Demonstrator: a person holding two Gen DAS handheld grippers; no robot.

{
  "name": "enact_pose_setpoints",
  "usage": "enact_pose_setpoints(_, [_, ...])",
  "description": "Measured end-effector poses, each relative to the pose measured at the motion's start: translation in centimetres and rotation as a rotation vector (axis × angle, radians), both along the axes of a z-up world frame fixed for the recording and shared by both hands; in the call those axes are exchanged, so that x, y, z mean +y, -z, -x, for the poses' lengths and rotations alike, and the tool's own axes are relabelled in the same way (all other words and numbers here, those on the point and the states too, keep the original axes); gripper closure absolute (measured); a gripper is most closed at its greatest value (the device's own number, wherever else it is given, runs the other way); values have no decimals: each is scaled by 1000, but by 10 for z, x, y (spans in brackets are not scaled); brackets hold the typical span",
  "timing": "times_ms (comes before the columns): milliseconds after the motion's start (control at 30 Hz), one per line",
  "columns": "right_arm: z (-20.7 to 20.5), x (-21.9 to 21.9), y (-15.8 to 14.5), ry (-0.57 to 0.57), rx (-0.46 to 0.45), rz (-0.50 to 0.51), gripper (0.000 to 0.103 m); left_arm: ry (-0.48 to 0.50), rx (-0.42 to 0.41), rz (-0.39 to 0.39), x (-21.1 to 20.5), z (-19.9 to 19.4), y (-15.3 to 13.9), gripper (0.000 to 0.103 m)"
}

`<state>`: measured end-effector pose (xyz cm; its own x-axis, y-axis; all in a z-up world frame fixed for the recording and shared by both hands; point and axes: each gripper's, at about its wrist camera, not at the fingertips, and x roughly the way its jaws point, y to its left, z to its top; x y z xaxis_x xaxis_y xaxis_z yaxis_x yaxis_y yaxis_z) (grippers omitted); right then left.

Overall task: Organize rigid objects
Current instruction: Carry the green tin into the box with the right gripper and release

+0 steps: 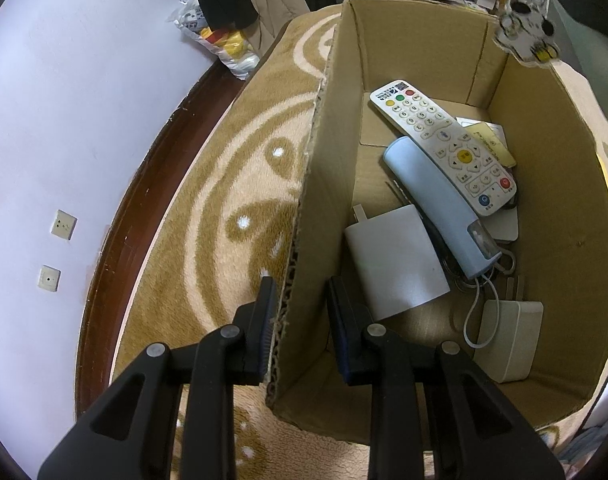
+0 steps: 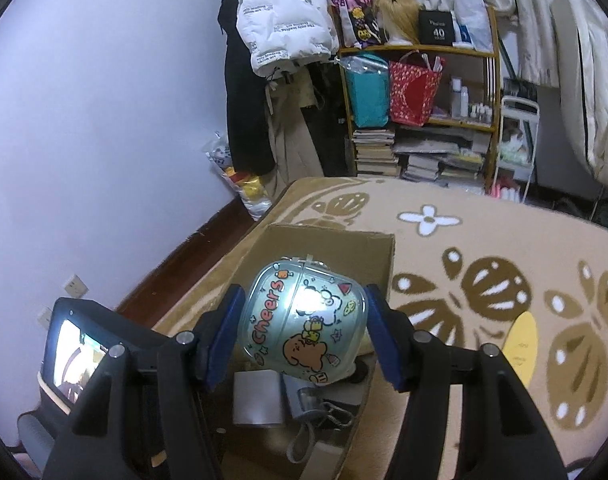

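Observation:
An open cardboard box (image 1: 552, 208) stands on a tan patterned blanket (image 1: 224, 184). Inside lie a white remote (image 1: 444, 144), a pale blue tube-shaped device (image 1: 436, 204), a white charger block (image 1: 396, 260), a beige case (image 1: 508, 340) and a white cable. My left gripper (image 1: 300, 284) straddles the box's near-left wall, one finger outside and one inside, shut on the cardboard. In the right wrist view my right gripper (image 2: 303, 292) is shut on a rounded pale green case (image 2: 300, 324) with cartoon stickers and the word "Cheers", held above the box (image 2: 332, 248).
A white wall with sockets (image 1: 64, 224) and a dark wooden skirting run along the left. A yellow card (image 2: 522, 344) lies on the blanket to the right of the box. Behind stand a shelf (image 2: 420, 120) with bags and stacked books, and hanging coats (image 2: 280, 20).

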<state>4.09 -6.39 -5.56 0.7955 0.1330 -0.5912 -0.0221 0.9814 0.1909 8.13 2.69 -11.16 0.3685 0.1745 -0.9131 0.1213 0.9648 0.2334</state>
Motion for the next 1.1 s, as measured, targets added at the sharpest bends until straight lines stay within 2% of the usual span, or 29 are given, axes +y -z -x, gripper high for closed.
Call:
enact_pose_setpoints(467, [0,-7,4,23,-4,-30,39,-1,3,4,-1,-1,0,77])
enact_pose_setpoints(700, [-4,-26,16,39,40,-122,39,-2,1,6,-1,0,0,77])
enact_pose_setpoints(833, [-7,-29,28,24,84,-131,39,-2,0,6,-1,0,-1,77])
enact_pose_setpoints(967, [-4,-32,26,30,69,-138,39,-3,2,7,-1,0,0,77])
enact_pose_setpoints(1067, [-4,-35,20,46,60,-102,30,-4,3,8,-1,0,-1,77])
enact_pose_setpoints(1100, [-4,-37,17,56,53,-87,24,-3,2,6,0,0,-1,77])
